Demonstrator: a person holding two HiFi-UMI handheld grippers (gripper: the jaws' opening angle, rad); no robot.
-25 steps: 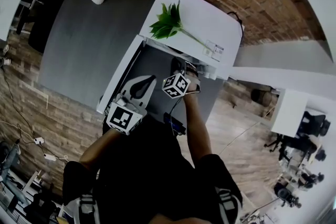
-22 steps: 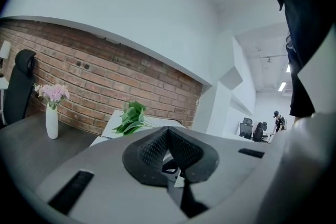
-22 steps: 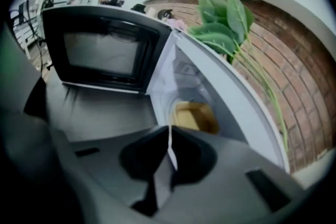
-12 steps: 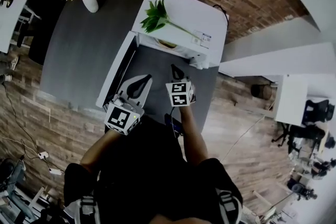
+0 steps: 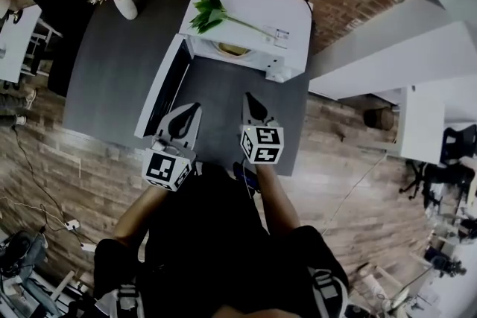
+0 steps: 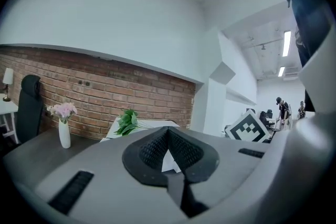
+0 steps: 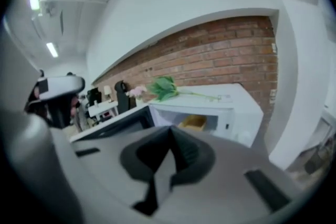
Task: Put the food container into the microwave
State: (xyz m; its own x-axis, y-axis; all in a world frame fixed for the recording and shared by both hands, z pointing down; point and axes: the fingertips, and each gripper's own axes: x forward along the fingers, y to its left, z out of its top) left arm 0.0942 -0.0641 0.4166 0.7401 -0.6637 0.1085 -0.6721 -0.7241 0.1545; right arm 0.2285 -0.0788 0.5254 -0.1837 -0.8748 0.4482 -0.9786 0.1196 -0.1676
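The left tongs (image 5: 192,109) and the right tongs (image 5: 248,99) are each pressed together at the tips and hold nothing. Both hover over the near part of the table (image 5: 104,78), apart from the microwave (image 5: 261,7). The yellow food container (image 5: 232,49) sits inside the microwave cavity. The door (image 5: 160,86) stands open to the left.

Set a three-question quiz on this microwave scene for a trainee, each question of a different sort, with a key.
1. True or false: the microwave door is shut.
2. What lies on top of the microwave? A) a leafy sprig B) a vase C) a cup
3. Fill in: the yellow container sits ___ the microwave.
Key: 1 false; 2 A; 3 inside.
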